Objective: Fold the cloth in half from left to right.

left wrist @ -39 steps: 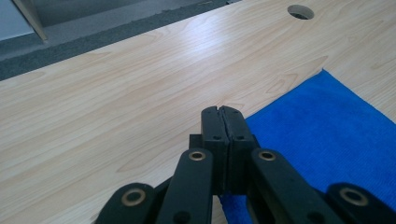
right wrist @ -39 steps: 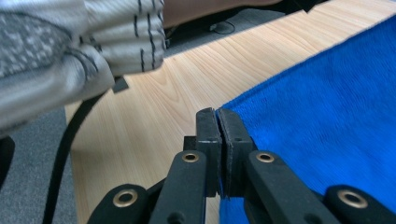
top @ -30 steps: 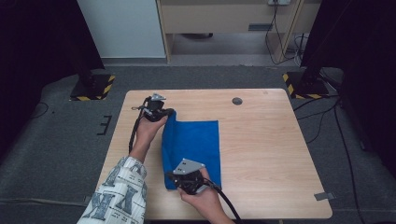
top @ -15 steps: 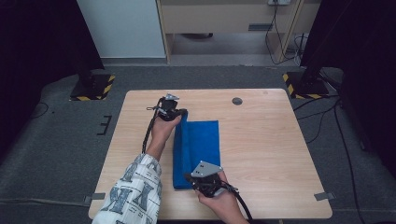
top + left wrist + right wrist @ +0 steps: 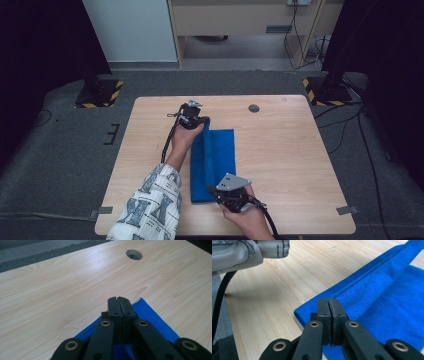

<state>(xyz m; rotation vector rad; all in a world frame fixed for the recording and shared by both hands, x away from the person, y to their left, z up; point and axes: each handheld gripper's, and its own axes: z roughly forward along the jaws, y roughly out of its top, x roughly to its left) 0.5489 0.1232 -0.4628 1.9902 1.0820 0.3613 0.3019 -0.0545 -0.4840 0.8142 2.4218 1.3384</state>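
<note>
Blue towel mid-frame on table, fold half done, lengthwise. Left gripper and right gripper clamped, likely pinching towel corners. Laying flat left.

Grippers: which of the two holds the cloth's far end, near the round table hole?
The left gripper, at the blue cloth's far corner; the right gripper is at the near end.

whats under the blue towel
The blue towel lies folded on the wooden table; bare wood surrounds it. Whatever lies beneath or inside the fold is covered.
</note>
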